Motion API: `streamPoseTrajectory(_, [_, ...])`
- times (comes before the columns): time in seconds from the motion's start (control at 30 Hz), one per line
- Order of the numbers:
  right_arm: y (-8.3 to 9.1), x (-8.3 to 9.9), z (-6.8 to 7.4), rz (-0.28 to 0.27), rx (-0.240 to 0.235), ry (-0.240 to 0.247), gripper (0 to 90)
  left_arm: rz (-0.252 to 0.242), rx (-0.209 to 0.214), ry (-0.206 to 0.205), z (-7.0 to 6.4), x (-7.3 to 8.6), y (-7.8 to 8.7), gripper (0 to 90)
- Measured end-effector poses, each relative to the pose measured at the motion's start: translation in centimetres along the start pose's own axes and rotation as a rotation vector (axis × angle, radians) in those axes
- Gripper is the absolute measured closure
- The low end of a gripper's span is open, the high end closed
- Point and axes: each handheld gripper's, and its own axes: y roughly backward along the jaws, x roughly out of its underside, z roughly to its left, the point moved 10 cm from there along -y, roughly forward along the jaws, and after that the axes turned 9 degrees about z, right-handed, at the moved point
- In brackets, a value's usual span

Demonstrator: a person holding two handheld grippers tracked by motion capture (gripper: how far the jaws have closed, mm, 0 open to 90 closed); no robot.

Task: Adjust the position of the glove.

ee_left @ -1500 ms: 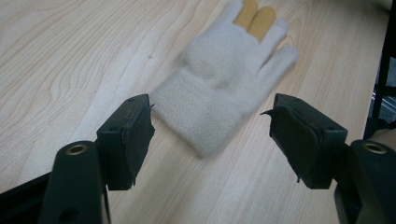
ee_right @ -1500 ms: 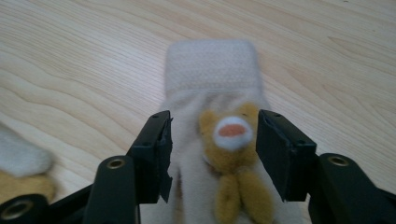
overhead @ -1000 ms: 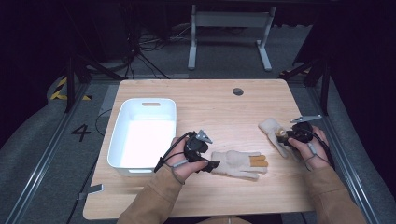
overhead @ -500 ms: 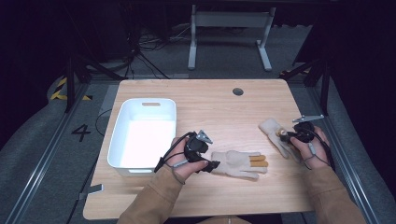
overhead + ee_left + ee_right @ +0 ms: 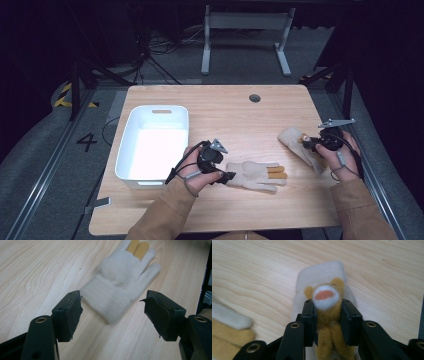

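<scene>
Gripping the right glove [image 5: 325,300] at frame right, the right gripper [image 5: 327,315] is clamped, while the wide-open left gripper [image 5: 112,315] must be closed on the centre glove's [image 5: 255,175] cuff.

Left gripper [image 5: 227,176]: black body, grey three-cornered plate on top, black cable looping back over hand. Own view [image 5: 113,312]: two blocky black jaws, matte, black pads with frayed edges on inner faces, brass-coloured eyelet in each arm. Right gripper [image 5: 309,142]: black, grey three-cornered plate above, thin cable trailing along wrist. Own view [image 5: 327,320]: slim black jaws with small dark screws down their fronts, round metal-rimmed holes in arms. Both forearms in tan-brown sleeves, cuffs at wrists.
</scene>
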Motion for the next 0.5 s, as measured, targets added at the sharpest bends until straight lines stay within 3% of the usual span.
streamPoseTrajectory(0.4, [3.2, -1.0, 2.4, -0.028, -0.046, 0.08, 68.5, 0.021, 0.004, 0.005, -0.1, 0.0, 0.0, 32.9])
streamPoseTrajectory(0.5, [4.1, -1.3, 3.5, -0.04, -0.084, 0.099, 68.6, 0.056, -0.003, 0.02, 0.2, 0.3, 0.1, 34.7])
